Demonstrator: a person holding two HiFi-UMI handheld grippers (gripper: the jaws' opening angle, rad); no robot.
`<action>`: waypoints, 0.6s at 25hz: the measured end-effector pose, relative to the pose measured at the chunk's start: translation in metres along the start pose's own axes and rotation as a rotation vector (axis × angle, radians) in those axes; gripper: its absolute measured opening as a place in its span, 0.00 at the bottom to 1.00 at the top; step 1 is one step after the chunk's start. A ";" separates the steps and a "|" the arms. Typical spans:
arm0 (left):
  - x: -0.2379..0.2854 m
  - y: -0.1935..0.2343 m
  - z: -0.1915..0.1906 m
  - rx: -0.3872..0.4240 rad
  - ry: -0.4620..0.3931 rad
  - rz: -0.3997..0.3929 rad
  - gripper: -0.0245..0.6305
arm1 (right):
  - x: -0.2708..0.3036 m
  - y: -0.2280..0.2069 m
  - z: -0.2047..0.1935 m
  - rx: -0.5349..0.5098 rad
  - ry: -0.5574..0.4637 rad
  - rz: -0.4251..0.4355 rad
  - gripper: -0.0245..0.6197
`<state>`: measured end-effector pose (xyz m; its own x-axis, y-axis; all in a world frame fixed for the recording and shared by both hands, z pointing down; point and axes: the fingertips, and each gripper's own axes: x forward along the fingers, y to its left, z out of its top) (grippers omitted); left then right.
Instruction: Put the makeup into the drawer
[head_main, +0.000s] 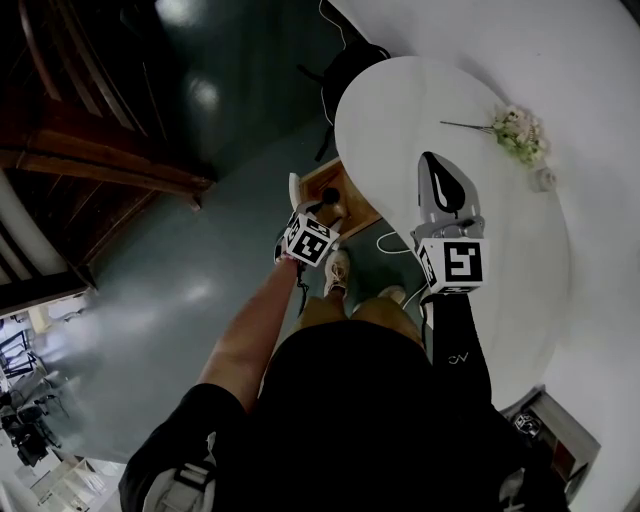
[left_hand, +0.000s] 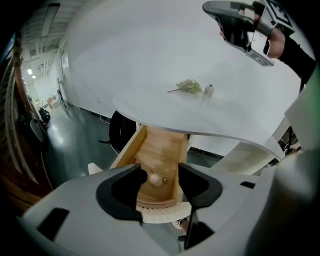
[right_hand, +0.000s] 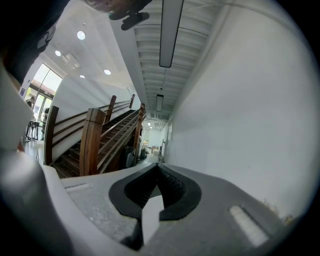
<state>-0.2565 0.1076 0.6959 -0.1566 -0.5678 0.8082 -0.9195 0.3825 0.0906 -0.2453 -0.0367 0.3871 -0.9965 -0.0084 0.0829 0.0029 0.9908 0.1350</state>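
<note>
A wooden drawer (left_hand: 129, 149) stands pulled out from under the white table (left_hand: 200, 117). A pale, egg-shaped makeup item (left_hand: 155, 179) lies on the drawer's floor near its front. My left gripper (left_hand: 160, 171) hangs above the drawer, open, with the item below the gap and untouched. In the head view the left gripper (head_main: 324, 203) sits over the drawer (head_main: 360, 218). My right gripper (head_main: 432, 165) is held level over the table (head_main: 520, 270), shut and empty, as the right gripper view (right_hand: 157, 168) shows.
A sprig of flowers (left_hand: 189, 86) and a small white bottle (left_hand: 209, 90) lie on the far part of the table. A black chair (left_hand: 121, 131) stands left of the drawer. A wooden staircase (head_main: 100, 150) rises at the left. The person's shoes (head_main: 337, 270) are just before the drawer.
</note>
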 end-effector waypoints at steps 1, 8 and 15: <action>0.000 0.000 0.000 0.001 0.001 0.000 0.37 | 0.000 0.000 0.000 0.000 0.001 -0.002 0.04; -0.011 0.010 0.023 0.020 -0.053 0.018 0.37 | 0.002 0.002 0.005 0.013 -0.004 -0.004 0.04; -0.065 0.023 0.109 0.098 -0.261 0.060 0.37 | 0.004 0.010 0.005 0.007 0.000 -0.001 0.04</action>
<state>-0.3068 0.0742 0.5821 -0.2871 -0.7195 0.6324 -0.9343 0.3558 -0.0194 -0.2495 -0.0265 0.3841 -0.9965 -0.0097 0.0825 0.0009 0.9918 0.1279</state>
